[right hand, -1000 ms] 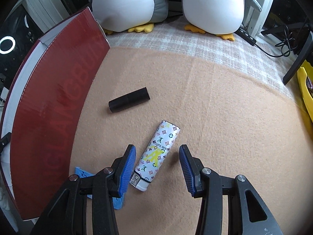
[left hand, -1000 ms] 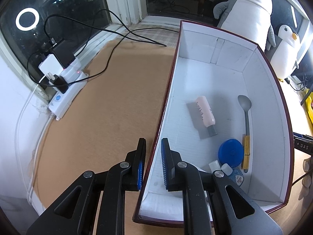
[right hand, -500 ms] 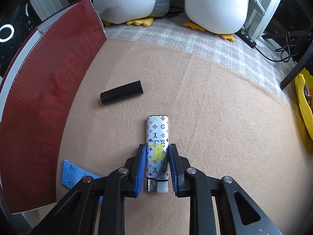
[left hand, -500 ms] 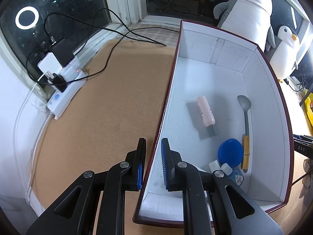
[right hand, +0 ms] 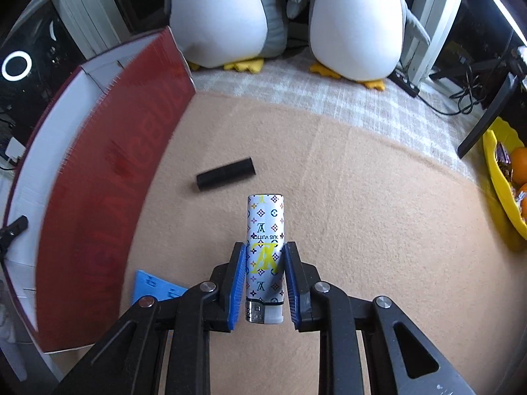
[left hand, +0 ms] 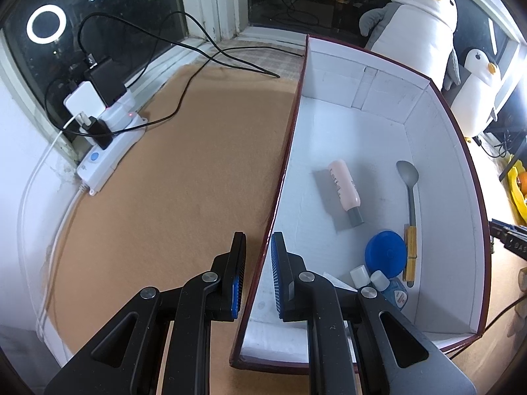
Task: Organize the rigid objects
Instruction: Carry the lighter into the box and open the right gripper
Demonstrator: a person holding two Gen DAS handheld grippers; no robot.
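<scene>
Right wrist view: the patterned lighter (right hand: 264, 250) sits clamped in the right gripper (right hand: 265, 283), lifted off the tan cloth (right hand: 378, 230) beside the red box (right hand: 108, 177). Left gripper (left hand: 258, 276) pinches the box's wall. Next, I judge, carry the lighter over the rim and release inside.

One white-lined, maroon-walled cardboard box (left hand: 378, 138) holds one pink bottle with a grey cap (left hand: 344, 191), one grey spoon with a yellow handle (left hand: 410, 217), one round blue lid (left hand: 385, 253) and two small white-capped bottles (left hand: 378, 283). On the tan surface (right hand: 362, 197): one patterned white lighter (right hand: 265, 250), one black cylinder (right hand: 225, 174), one blue card (right hand: 151, 289). Two plush penguins (right hand: 220, 16) stand at the far edge.
</scene>
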